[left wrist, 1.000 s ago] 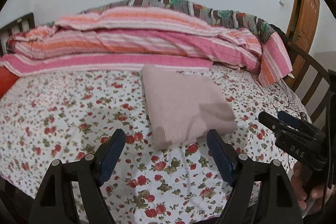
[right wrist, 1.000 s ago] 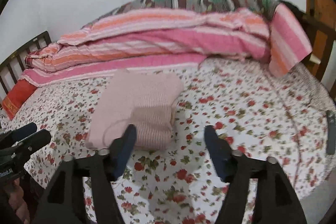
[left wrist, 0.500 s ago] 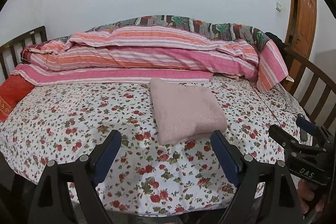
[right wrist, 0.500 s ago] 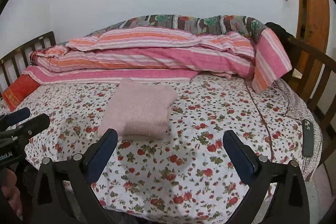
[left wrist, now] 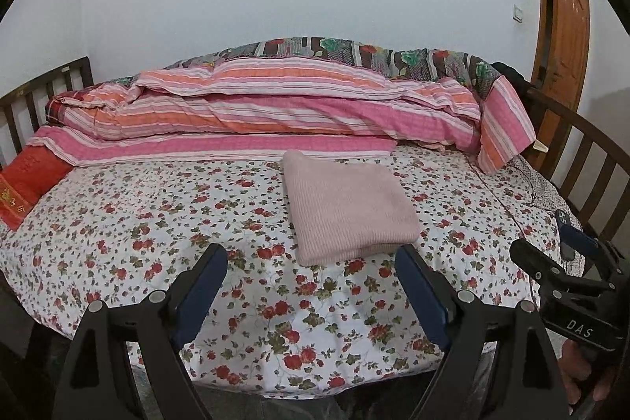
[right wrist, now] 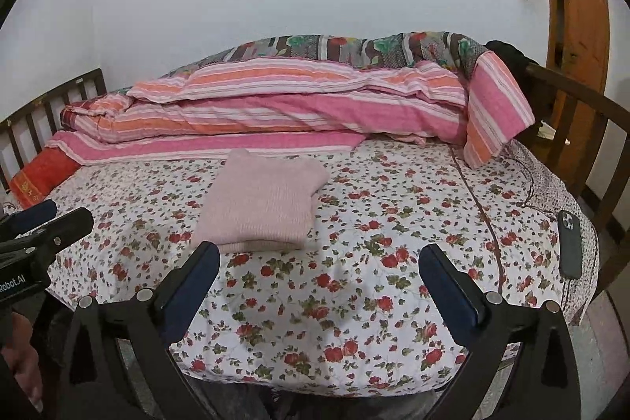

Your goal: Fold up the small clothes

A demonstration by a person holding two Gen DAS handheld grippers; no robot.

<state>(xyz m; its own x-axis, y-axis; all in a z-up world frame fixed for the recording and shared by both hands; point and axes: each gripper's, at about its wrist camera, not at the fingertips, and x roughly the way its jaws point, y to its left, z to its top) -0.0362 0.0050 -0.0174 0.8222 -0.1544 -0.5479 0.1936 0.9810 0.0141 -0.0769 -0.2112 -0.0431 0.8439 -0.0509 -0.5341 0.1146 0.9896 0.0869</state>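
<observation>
Pink folded sweater [left wrist: 346, 211] flat on floral sheet [left wrist: 157, 223], left gripper [left wrist: 311, 282] and right gripper [right wrist: 319, 274] both spread, empty.

One folded pink sweater [left wrist: 346, 207] at centre. One striped quilt [left wrist: 275, 113] at 12 o'clock. One red cushion [left wrist: 27, 184] at 9. One phone [right wrist: 569, 243] at 3. Two grippers [left wrist: 311, 286] [right wrist: 319, 286] at 6. One door [left wrist: 563, 38] at 2.

Folded sweater [left wrist: 348, 209] on bed [left wrist: 118, 223]
</observation>
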